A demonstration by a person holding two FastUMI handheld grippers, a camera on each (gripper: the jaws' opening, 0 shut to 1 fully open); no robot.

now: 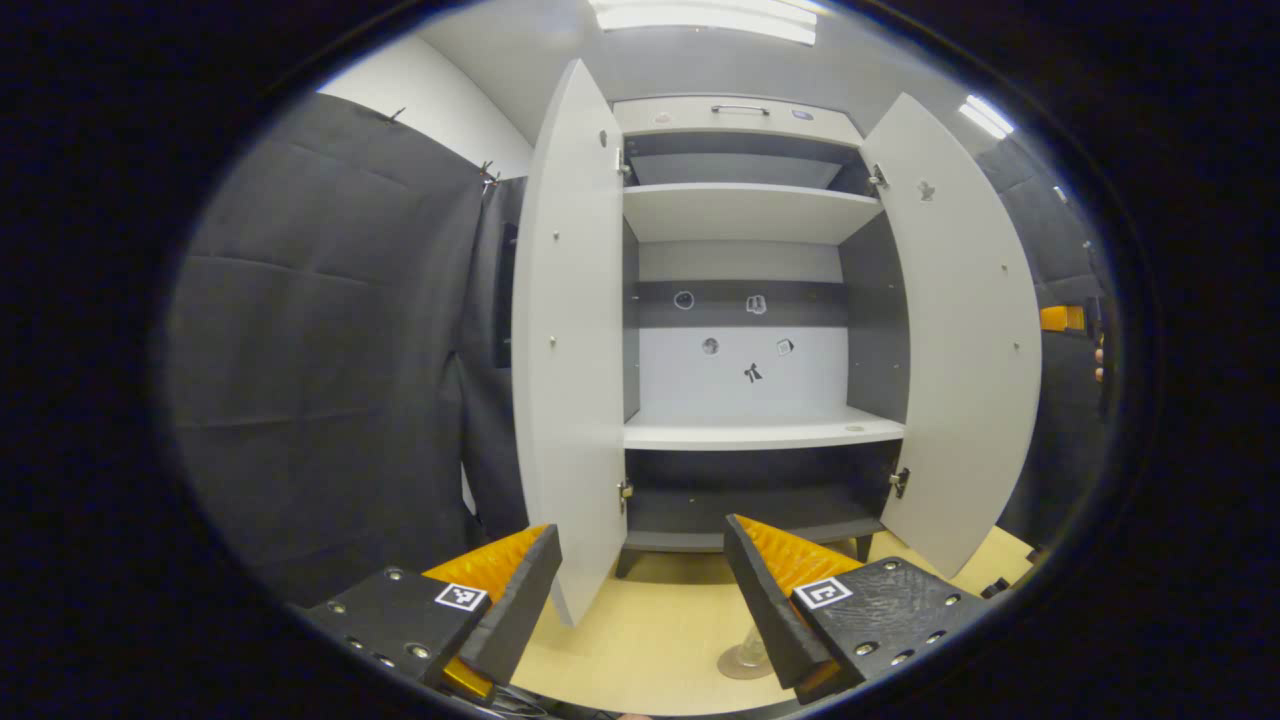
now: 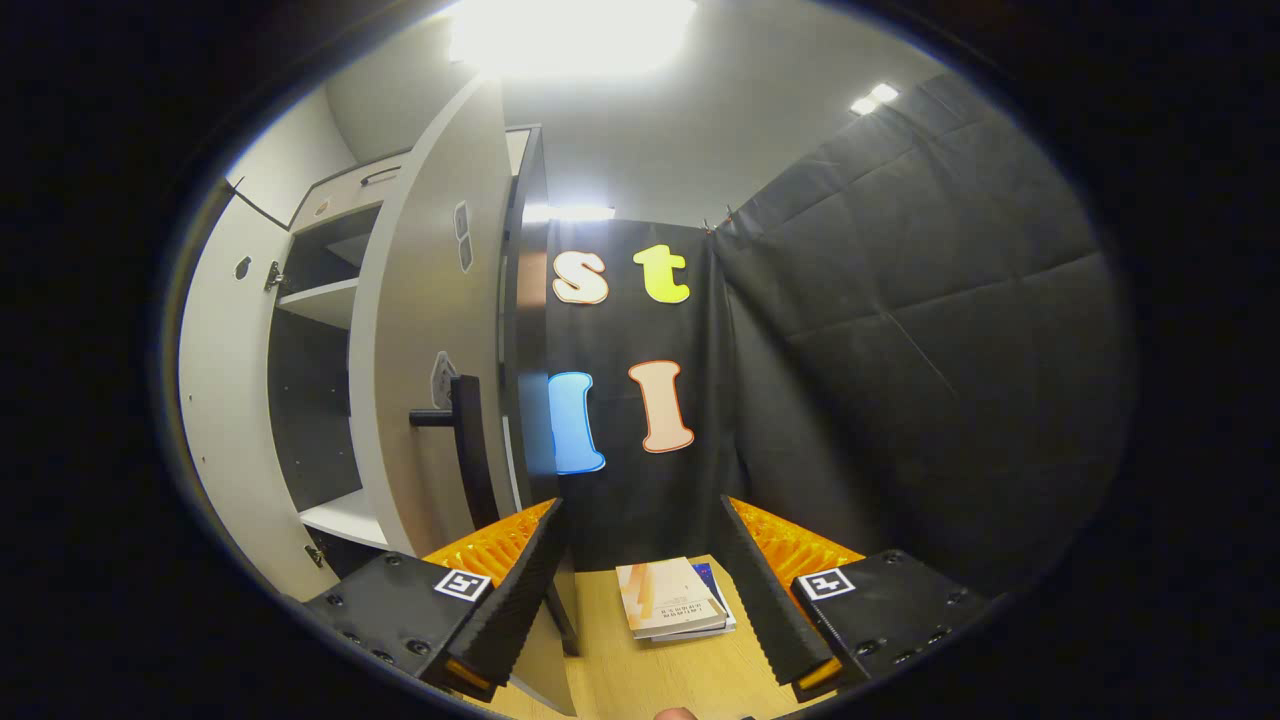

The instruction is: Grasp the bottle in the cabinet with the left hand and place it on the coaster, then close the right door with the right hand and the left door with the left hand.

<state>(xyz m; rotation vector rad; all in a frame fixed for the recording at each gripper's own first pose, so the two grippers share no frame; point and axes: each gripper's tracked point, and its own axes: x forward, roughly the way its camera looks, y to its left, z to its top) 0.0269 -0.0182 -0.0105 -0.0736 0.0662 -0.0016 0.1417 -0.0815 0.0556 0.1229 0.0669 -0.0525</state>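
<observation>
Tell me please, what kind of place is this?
Probably a recording booth staged as a home corner, not a lived-in room. Black cloth hangs as walls, a pale cabinet stands with both doors open on a wooden surface, and books lie nearby.

Your left gripper (image 1: pixel 640 600) is held level, fingers spread wide; your right gripper (image 2: pixel 640 590) likewise, gripping nothing.
</observation>
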